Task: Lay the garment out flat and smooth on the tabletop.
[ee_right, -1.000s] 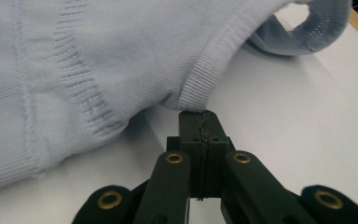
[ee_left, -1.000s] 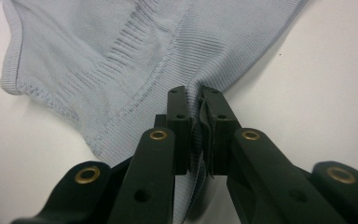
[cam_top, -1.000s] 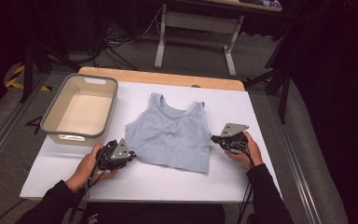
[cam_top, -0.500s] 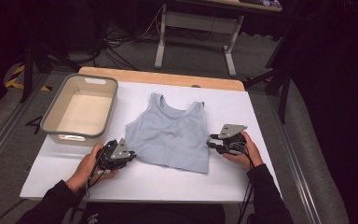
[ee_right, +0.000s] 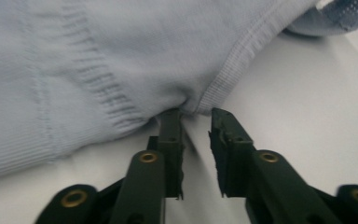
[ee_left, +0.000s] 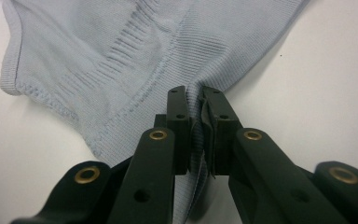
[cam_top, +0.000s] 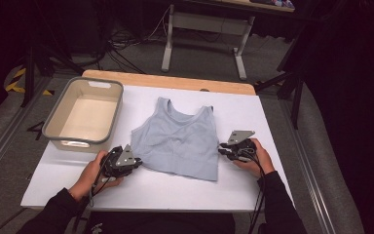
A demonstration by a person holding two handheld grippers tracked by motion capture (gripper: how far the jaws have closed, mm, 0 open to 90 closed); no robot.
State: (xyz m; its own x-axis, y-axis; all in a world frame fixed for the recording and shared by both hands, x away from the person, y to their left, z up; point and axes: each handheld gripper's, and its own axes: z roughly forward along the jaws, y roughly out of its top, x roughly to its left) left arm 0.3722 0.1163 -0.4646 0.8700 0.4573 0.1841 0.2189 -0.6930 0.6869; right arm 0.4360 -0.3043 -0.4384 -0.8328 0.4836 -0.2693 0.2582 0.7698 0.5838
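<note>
Left gripper (ee_left: 195, 100) jaws clamped on the top's (cam_top: 180, 141) side edge, top flat mid-counter (cam_top: 253, 117). Right gripper (ee_right: 196, 116) jaws just closing, narrow gap, hem only at the tips, not pinched. If I lift now, right side prob slips and the top bunches.

Looks like a lab or recording studio, I'd guess: my white table (cam_top: 253, 122) sits among black curtains (cam_top: 355, 97), loose cables (cam_top: 126, 53) on grey carpet (cam_top: 199, 53), floor rails (cam_top: 316, 195), hazard tape (cam_top: 14, 80), a metal desk frame (cam_top: 204, 24) behind.
</note>
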